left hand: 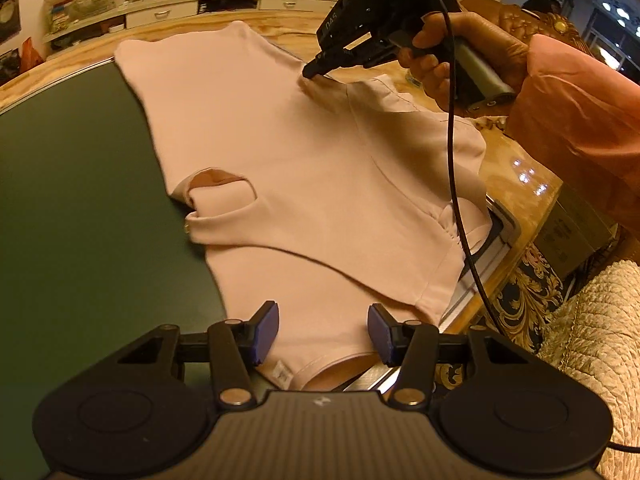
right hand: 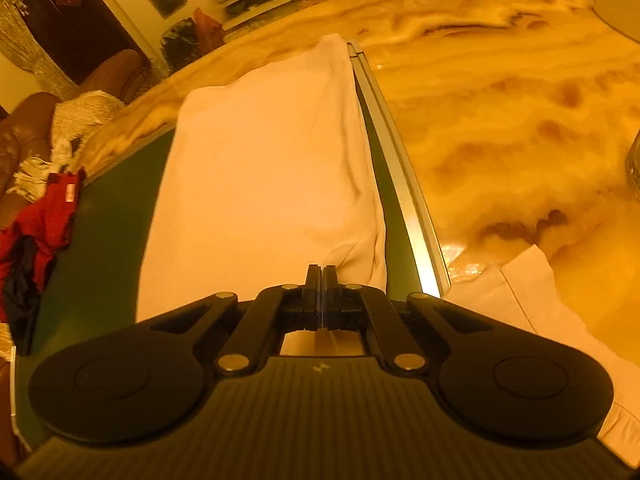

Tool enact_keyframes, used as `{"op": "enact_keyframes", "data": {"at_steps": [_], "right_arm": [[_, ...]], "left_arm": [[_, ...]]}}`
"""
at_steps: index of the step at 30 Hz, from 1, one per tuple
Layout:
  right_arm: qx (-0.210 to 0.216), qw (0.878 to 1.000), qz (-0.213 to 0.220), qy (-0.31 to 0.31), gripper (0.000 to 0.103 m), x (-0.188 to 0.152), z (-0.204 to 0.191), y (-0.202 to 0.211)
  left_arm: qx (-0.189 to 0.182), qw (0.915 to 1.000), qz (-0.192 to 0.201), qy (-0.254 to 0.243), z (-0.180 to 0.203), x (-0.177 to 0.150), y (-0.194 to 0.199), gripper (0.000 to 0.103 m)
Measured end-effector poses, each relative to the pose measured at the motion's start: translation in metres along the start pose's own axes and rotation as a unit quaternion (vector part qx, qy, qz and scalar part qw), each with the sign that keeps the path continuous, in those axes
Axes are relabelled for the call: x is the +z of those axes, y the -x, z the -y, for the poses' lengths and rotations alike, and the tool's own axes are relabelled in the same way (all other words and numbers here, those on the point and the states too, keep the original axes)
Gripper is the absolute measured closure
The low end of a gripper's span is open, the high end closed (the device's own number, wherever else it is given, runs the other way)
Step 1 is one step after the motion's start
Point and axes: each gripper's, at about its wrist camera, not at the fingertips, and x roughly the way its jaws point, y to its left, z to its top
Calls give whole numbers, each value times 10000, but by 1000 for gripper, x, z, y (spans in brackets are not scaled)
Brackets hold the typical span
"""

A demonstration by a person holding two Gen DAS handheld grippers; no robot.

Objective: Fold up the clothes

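right gripper [right hand: 322, 280] clamped on a pinch of the pink shirt [left hand: 304, 184] spread over the green mat [left hand: 80, 200], left gripper [left hand: 322, 334] agape over its collar: risks thin fabric slipping free, dragging everything crooked.

Warm yellow light fills both pictures; edges bend round, corners go dark, and glare shines at four o'clock on the glossy marbled tabletop [right hand: 456, 252].

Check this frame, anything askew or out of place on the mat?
Pink shirt lies skewed: one sleeve overhangs the green mat edge onto the table. Right gripper is shut on a bunched fold; left gripper is open at the hem. Red clothes sit crumpled at the mat's side.
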Motion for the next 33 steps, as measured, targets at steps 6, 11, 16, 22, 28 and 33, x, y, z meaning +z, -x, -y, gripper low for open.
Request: {"op": "enact_keyframes", "data": {"at_steps": [6,11,16,22,28,33], "right_arm": [[-366,9985,266,304,82,-12,2,20],[-350,9964,702,326,77,-48,22,83],[-380,9912,954,-830,76,-88,90,134],[-317,9672,690,-2425,76,-130,182,139],[-87,9509,834,-2978,76,-139,204,124],[9,9518,785,-2964,76,-137,198,110]], "left_arm": [[90,9999,23,109,-7,-4,5,47],[158,9998,53,120,-11,-5,6,47],[225,9997,67,73,-10,-5,6,47],[407,9992,-25,22,-6,-4,4,48],[501,9987,-112,53,-6,-5,8,47],[-24,9998,152,-85,8,7,13,47]]}}
